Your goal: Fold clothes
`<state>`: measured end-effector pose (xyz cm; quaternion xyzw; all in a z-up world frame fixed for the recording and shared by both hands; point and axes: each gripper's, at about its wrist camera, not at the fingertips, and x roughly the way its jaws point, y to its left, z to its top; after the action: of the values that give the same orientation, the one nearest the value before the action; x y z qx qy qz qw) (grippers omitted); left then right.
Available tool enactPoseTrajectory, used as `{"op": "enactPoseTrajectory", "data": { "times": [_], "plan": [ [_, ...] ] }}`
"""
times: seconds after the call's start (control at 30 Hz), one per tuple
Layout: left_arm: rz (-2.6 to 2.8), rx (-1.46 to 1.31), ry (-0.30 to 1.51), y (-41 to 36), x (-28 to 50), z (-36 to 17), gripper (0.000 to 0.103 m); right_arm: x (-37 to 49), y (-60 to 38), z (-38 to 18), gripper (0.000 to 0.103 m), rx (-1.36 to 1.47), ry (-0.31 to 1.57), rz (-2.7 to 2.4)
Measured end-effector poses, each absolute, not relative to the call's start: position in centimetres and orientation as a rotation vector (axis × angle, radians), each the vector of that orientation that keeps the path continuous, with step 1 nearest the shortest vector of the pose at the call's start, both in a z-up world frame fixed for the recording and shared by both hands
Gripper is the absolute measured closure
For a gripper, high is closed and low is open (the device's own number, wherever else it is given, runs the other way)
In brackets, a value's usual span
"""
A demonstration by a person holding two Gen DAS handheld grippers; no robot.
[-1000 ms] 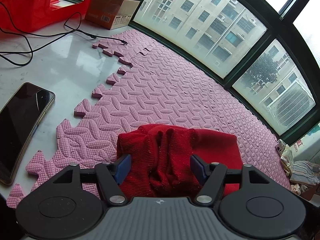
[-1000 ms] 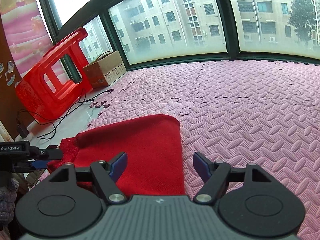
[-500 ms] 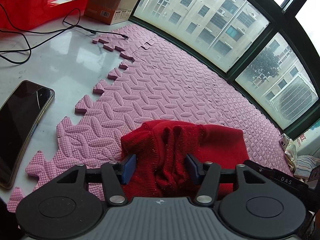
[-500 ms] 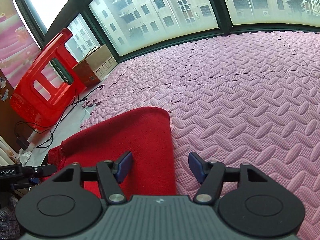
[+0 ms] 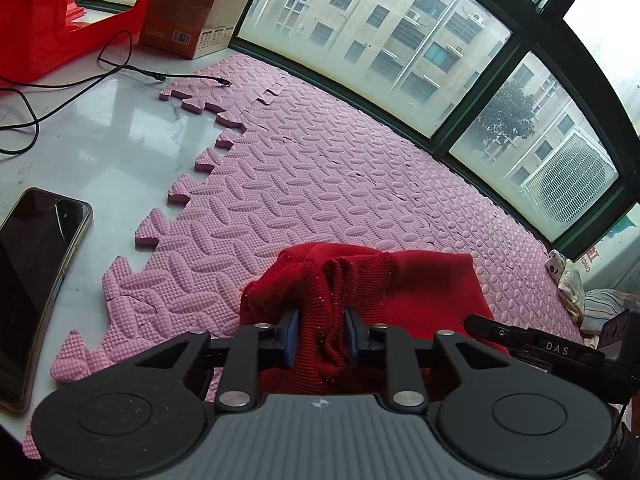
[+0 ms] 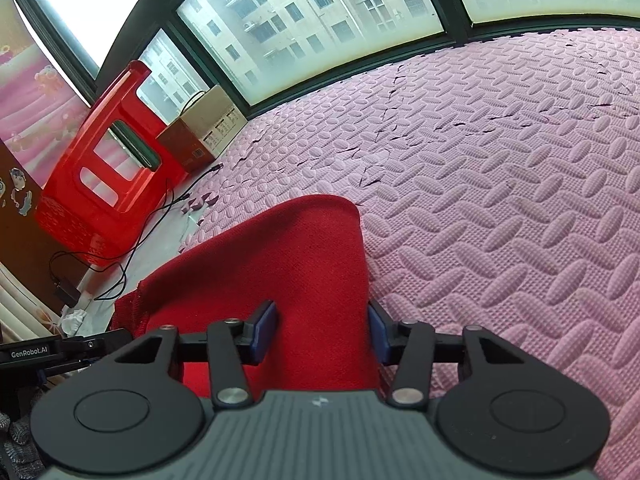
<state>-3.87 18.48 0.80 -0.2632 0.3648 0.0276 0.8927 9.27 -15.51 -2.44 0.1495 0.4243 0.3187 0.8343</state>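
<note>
A red knit garment (image 5: 432,288) lies on the pink foam mat (image 5: 320,168). My left gripper (image 5: 320,336) is closing, and its blue pads press on a bunched, ribbed fold at the garment's near left end. In the right wrist view the same garment (image 6: 280,256) lies flat and smooth. My right gripper (image 6: 320,332) is closing over its near right edge. The cloth runs between the pads unbunched, with the right pad at the cloth's border. Each gripper shows at the edge of the other's view.
A dark phone (image 5: 36,280) lies on the white floor left of the mat. A black cable (image 5: 120,72), a cardboard box (image 5: 192,20) and a red plastic stool (image 6: 100,184) stand by the window. Loose clothes (image 5: 592,304) lie at the far right.
Both grippers' jaws have narrowed. The left now pinches the bunched knit fold. The right has sunk lower and rolled, with its pads closing in on the flat cloth edge.
</note>
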Motion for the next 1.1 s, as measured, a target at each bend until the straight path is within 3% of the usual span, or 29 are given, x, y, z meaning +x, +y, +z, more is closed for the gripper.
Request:
{"op": "enactPoseTrajectory", "data": {
  "times": [0.07,0.27,1.1],
  "plan": [
    [0.043,-0.539,0.742,18.2,-3.7,1.3,0.083,8.9,-15.9,-2.0,0.069,0.330,0.885,0.670],
    [-0.033,-0.512,0.724,16.0,-1.8,2.7,0.087,7.5,-18.9,-0.9,0.077,0.383,0.830,0.609],
    [-0.396,-0.324,0.794,-6.7,14.1,4.0,0.091,8.8,-40.0,1.9,0.077,0.448,0.628,0.140]
  ]
}}
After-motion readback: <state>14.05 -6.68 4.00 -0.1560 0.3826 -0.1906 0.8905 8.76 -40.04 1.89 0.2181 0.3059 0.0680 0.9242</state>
